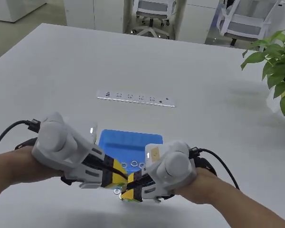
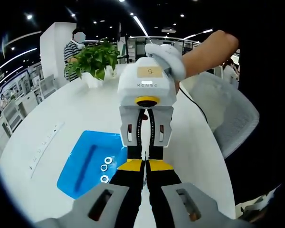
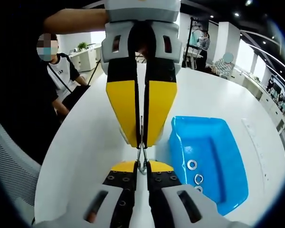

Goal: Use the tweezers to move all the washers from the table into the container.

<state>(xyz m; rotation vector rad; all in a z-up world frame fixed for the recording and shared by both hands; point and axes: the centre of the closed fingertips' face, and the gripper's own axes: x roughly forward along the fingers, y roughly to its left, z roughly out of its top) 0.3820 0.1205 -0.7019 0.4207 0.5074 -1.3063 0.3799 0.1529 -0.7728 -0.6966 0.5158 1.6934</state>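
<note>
The two grippers meet tip to tip over the near table edge, just in front of the blue container (image 1: 128,140). My left gripper (image 1: 121,176) comes in from the left, my right gripper (image 1: 130,186) from the right. In the right gripper view thin metal tweezers (image 3: 141,149) run between the left gripper's (image 3: 141,140) yellow fingers down into my right gripper (image 3: 141,167); both look shut on them. Three washers (image 3: 192,165) lie in the container (image 3: 213,142), with the same washers (image 2: 104,167) in the left gripper view. One washer (image 1: 117,191) lies on the table under the tips.
A white power strip (image 1: 135,98) lies beyond the container. A potted plant (image 1: 278,61) stands at the right edge, and office chairs (image 1: 152,12) stand past the far edge. A mesh chair (image 2: 228,118) is close behind the hands. A person (image 3: 61,80) sits nearby.
</note>
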